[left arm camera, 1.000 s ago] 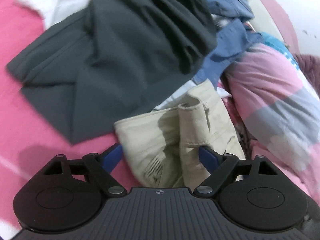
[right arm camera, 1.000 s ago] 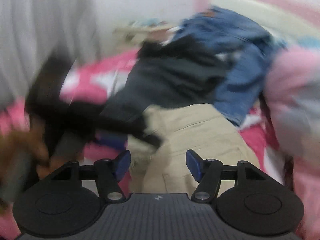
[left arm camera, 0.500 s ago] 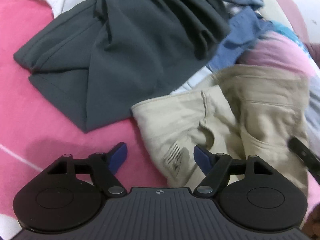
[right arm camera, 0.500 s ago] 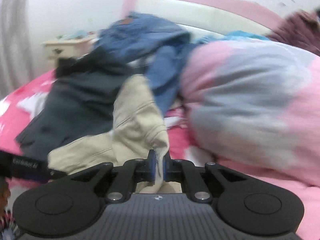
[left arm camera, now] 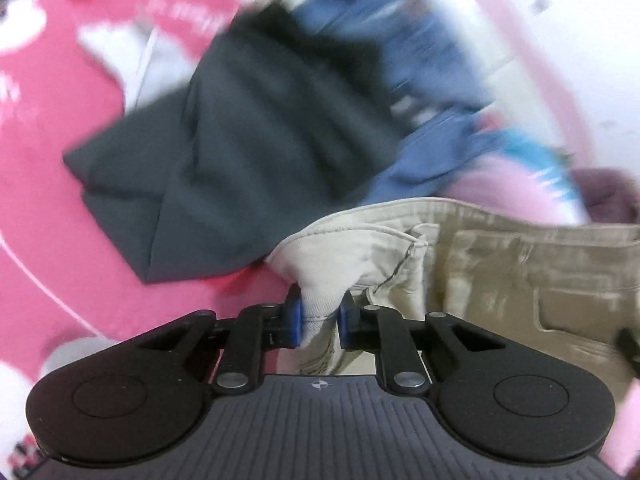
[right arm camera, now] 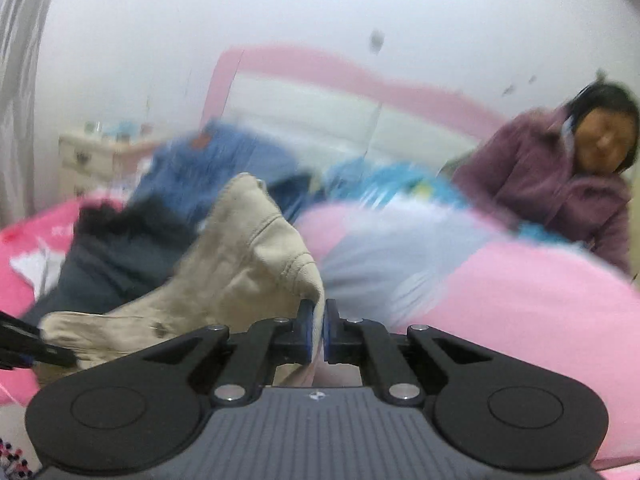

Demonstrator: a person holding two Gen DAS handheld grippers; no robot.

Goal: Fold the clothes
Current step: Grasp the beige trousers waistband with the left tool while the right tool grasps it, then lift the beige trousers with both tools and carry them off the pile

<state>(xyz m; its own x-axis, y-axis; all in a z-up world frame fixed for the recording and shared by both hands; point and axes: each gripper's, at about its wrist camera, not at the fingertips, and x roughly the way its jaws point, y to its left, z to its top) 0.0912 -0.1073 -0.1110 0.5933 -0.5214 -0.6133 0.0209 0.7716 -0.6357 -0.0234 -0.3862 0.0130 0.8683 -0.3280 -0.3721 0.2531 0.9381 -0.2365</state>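
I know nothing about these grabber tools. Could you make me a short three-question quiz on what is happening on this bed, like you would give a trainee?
1. True or false: the left gripper has its fingers closed on the beige trousers.
2. What does the right gripper hold? A) the dark grey garment B) the beige trousers C) the blue jeans
3. Fill in: in the left wrist view, the dark grey garment lies on the ______ bedspread.

Key
1. True; its fingers have just been closing, and pale cloth is pinched between them.
2. B; a fold of the trousers sits between the nearly touching fingers.
3. Pink.
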